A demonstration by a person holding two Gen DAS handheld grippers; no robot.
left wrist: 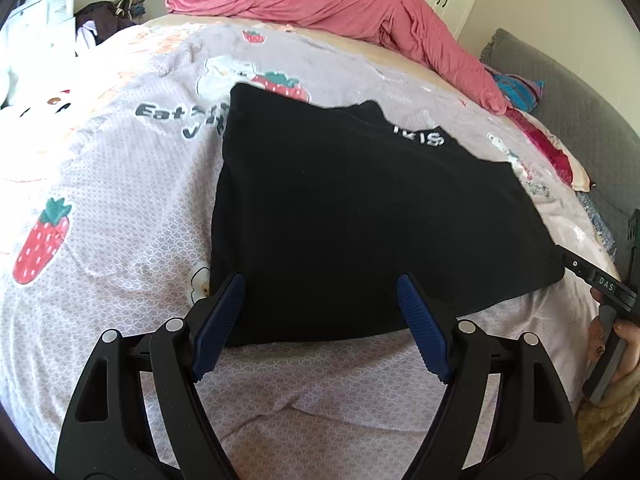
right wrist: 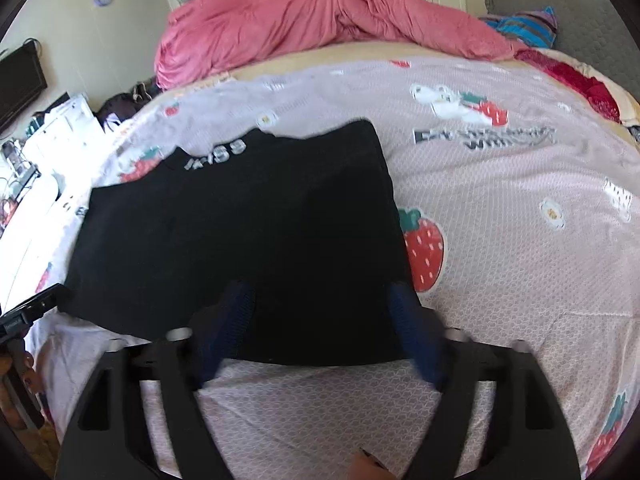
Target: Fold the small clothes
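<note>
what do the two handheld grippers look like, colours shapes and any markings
Both are matte black plastic, with two angled arms with cut-out slots and round silver pivot pins. The left gripper carries ribbed dark blue pads on its fingers; the right gripper has the same blue pads, blurred. Its body, seen side-on from the left wrist, bears white "DAS" lettering.

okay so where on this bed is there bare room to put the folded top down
Bare strawberry sheet lies right of the black garment, up to the red pillow; another patch runs between the garment's near hem and both grippers. The far side is crowded by the pink duvet.
</note>
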